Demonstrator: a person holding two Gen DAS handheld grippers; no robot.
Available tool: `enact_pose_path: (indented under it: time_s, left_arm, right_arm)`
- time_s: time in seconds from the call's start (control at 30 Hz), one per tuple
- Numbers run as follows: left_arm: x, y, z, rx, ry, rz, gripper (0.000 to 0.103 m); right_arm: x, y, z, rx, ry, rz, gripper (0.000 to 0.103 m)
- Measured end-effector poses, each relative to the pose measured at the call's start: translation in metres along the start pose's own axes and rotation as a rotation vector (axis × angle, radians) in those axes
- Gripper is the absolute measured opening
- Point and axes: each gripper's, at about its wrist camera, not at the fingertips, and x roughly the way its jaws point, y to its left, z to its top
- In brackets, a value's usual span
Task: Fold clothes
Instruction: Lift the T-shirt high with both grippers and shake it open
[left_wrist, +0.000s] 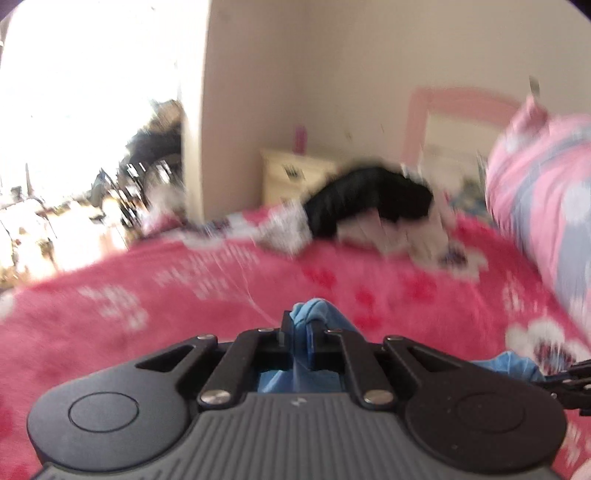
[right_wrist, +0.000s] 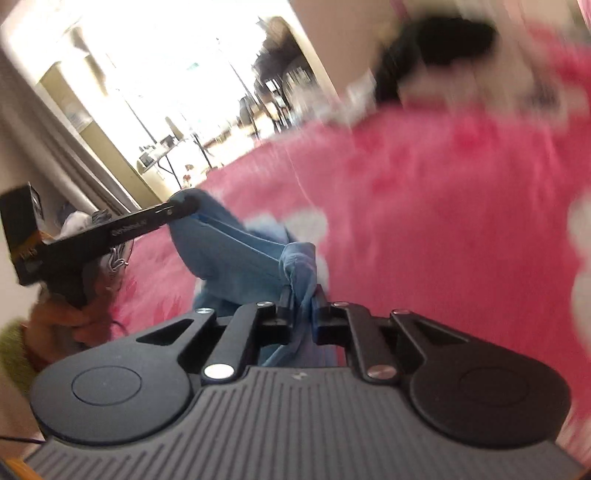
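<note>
Now grasp done: left tongs clamped on bunched edge of blue cloth, right tongs clamped on another edge. Cloth hangs between them, just above pink bed. Judged next: spread taut, lay flat, fold. Both tongs tilt down toward far side; frames blurred.

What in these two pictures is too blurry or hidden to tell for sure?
- Blue garment: its type is unclear; it is bunched, and the gripper bodies hide its lower part in both views.
- Dark item at the bed's far end: motion blur, left wrist view.
- Room beyond the bed, both views: washed out by glare.
- Left gripper in the right wrist view: its fingertips are buried in cloth.
</note>
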Motion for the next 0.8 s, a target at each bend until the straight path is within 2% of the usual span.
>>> enact_pose_path:
  time_s: [0.23, 0.4, 0.5, 0.67, 0.8]
  left_arm:
    - [-0.112, 0.007, 0.064, -0.04, -0.257, 0.091, 0.006]
    - [-0.198, -0.006, 0.114, -0.007, -0.451, 0.135, 0.006]
    - [-0.244, -0.023, 0.136, 0.02, -0.548, 0.156, 0.006]
    - [-0.31, -0.057, 0.159, 0.074, -0.684, 0.182, 0.006]
    - [-0.354, -0.084, 0.176, 0.115, -0.767, 0.215, 0.006]
  right_arm:
    - [-0.067, 0.084, 0.046, -0.347, -0.27, -0.04, 0.006]
    - [-0.124, 0.128, 0.084, -0.542, -0.49, -0.069, 0.006]
    - [-0.161, 0.151, 0.102, -0.628, -0.606, -0.078, 0.006]
    - [-0.221, 0.179, 0.112, -0.737, -0.779, -0.109, 0.006]
    - [-0.269, 0.187, 0.117, -0.764, -0.888, -0.102, 0.006]
